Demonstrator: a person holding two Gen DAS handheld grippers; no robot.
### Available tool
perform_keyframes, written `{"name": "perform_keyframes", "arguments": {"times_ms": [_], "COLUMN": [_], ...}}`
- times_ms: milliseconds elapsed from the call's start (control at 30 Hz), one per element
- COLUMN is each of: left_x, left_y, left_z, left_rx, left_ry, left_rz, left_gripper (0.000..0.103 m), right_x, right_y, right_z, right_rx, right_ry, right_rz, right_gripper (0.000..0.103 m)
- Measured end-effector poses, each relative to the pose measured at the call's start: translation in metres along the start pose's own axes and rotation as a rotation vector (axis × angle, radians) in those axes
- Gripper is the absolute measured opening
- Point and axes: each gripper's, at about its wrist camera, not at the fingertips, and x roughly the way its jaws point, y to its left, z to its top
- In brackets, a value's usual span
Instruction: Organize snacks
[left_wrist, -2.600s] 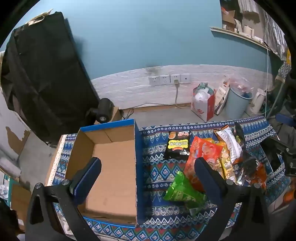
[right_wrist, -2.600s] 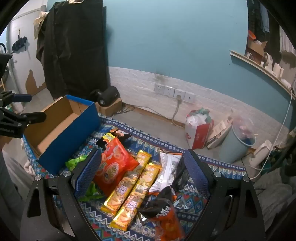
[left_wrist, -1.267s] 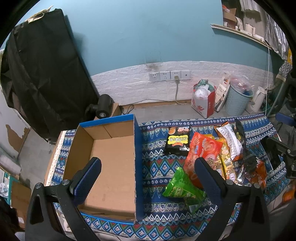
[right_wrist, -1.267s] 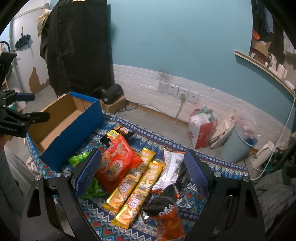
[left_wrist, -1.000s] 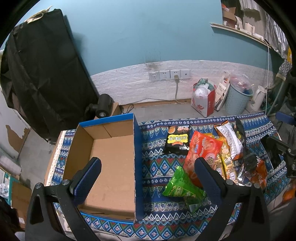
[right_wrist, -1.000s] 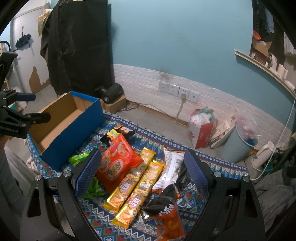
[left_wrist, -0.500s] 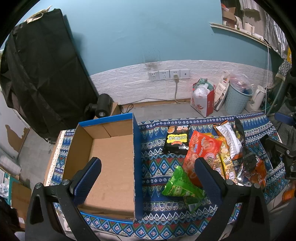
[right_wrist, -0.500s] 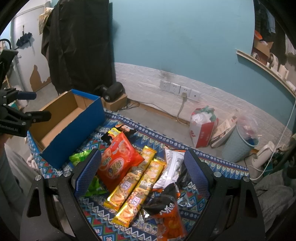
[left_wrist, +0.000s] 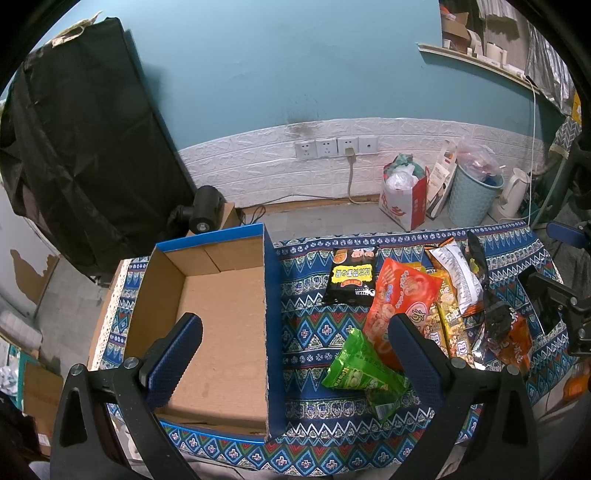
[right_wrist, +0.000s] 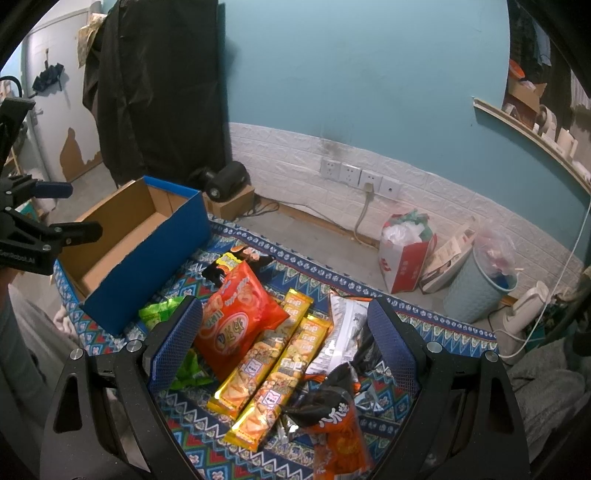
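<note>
An open, empty cardboard box with blue sides (left_wrist: 218, 314) (right_wrist: 147, 254) stands on the left of a patterned cloth (left_wrist: 306, 325). Right of it lie snack packs: a green bag (left_wrist: 360, 373) (right_wrist: 162, 314), a red-orange bag (left_wrist: 400, 295) (right_wrist: 236, 321), a black and yellow bag (left_wrist: 351, 277), two long yellow packs (right_wrist: 273, 365), a white pack (right_wrist: 343, 332) and an orange and black pack (right_wrist: 340, 432). My left gripper (left_wrist: 295, 350) is open and empty above the box wall. My right gripper (right_wrist: 284, 343) is open and empty above the snack pile.
Beyond the table stand a red and white bag (left_wrist: 404, 199), a pale blue bin (left_wrist: 472, 195), a white kettle (left_wrist: 511, 199), wall sockets (left_wrist: 336, 147), and a black device on a small carton (left_wrist: 207, 214). A black cloth (left_wrist: 81, 147) hangs at the left.
Both grippers stay open and empty. The views have shifted only slightly; no snack has moved.
</note>
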Motion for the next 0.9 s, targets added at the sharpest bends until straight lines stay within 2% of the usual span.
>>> {"name": "perform_keyframes", "arguments": {"times_ms": [900], "left_x": [0.0015], "left_y": [-0.0012], "left_z": [-0.0019], "left_rx": [0.004], "left_ry": [0.011], "left_rz": [-0.003], "left_gripper": [0.102], "right_x": [-0.0002], "right_y": [0.0020], "right_z": [0.0000], "right_rx": [-0.005], "right_ry": [0.005], "right_rz": [-0.002], "right_gripper": [0.089]}}
